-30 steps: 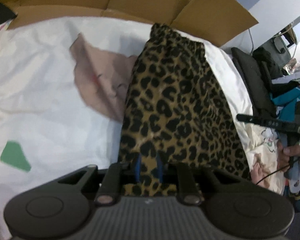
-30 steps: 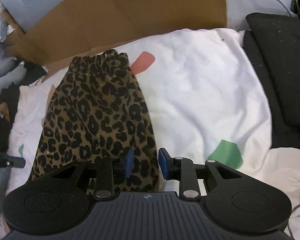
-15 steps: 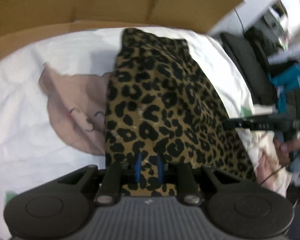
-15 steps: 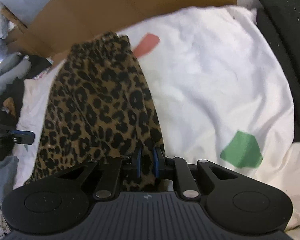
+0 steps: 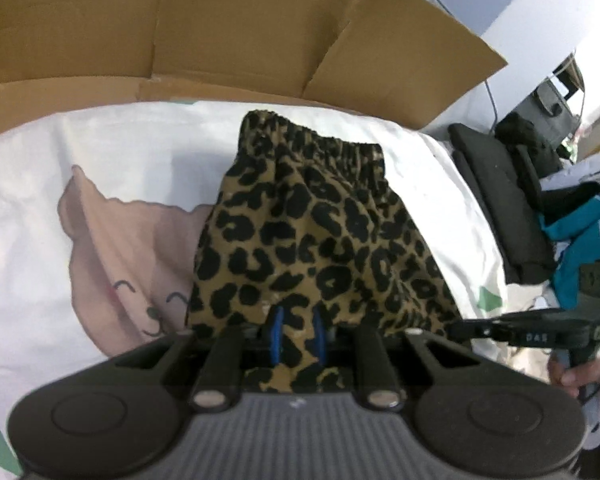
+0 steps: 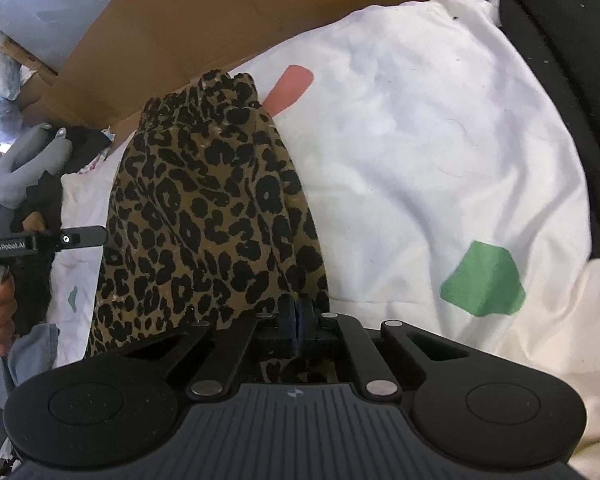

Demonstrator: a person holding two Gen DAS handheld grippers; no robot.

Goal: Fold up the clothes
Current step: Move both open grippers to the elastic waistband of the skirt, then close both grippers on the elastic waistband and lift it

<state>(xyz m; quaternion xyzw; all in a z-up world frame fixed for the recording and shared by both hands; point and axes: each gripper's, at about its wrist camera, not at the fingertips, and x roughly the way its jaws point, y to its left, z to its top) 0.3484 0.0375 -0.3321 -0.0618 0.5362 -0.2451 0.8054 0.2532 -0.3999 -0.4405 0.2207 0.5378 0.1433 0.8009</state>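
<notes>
Both grippers, left [image 5: 297, 334] and right [image 6: 298, 320], are clamped on the near hem of the leopard skirt [image 5: 316, 240], lying on a white sheet [image 6: 420, 140].

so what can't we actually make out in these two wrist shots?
- Near hem of the leopard-print garment: both views, hidden behind each tool's body.
- Right tool pad contact with the cloth: right wrist view, dark and tightly closed.
- Bedsheet cartoon print: left wrist view, partly covered by the garment.
- Clutter at right: left wrist view, cut off by the edge.
</notes>
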